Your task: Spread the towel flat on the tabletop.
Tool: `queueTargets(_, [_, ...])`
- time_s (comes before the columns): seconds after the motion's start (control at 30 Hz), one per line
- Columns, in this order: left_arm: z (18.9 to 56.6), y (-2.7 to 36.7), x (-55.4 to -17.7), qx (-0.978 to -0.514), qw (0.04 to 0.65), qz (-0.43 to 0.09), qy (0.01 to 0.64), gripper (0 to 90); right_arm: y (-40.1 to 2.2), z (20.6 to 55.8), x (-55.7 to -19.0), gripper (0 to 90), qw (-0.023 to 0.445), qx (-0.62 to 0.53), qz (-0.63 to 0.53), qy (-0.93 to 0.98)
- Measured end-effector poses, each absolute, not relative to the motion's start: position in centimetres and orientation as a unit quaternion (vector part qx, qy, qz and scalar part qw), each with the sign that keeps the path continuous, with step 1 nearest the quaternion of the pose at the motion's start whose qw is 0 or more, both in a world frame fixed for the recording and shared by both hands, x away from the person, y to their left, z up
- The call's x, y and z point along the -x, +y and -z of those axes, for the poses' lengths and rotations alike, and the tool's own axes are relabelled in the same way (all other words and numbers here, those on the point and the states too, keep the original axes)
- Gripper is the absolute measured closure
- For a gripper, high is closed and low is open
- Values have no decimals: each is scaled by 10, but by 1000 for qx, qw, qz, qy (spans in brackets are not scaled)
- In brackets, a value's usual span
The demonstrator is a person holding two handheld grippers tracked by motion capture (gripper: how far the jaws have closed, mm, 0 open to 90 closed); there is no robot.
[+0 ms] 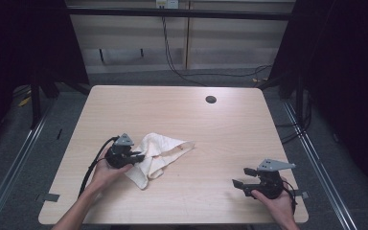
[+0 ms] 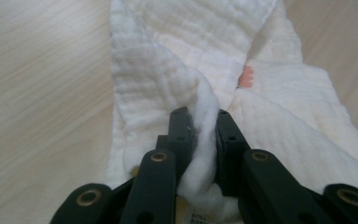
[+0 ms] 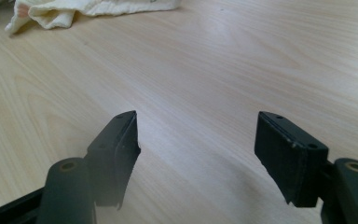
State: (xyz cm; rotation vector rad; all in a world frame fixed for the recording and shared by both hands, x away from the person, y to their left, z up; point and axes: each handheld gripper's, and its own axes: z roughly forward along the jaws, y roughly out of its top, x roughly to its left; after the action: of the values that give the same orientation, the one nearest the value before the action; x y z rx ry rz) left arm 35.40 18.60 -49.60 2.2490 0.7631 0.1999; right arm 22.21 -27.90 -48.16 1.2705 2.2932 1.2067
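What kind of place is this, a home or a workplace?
Probably a lab or recording workspace: a bare wooden table inside a metal frame, loose cables on the floor behind, dark surroundings.

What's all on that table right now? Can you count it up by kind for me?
Cream cloth: 1
Hand-held grippers: 2, the left gripper pinching a fold of the cloth, the right gripper open over bare table
Total: 3
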Motion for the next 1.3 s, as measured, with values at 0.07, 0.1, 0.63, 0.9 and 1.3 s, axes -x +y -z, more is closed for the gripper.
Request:
queueTargets(0.07, [496,184,-350,-879,375,-63,289,801,-276,482,-222,309,126,-433,-414,791])
queueTargets(0.1, [496,184,-348,-881,374,-63,284,802,-275,482,-222,317,126,-431,-413,793])
queueTargets(0.63, [496,163,-326,-888,381,-38,254,801,-268,478,-224,459,127,-420,-423,793])
queueTargets(0.9, [484,152,-308,-901,369,-26,227,733,-268,477,-226,484,125,-419,-435,787])
queueTargets(1.3, [439,177,-302,-856,458,-65,232,587,-266,478,-226,431,126,-419,-430,790])
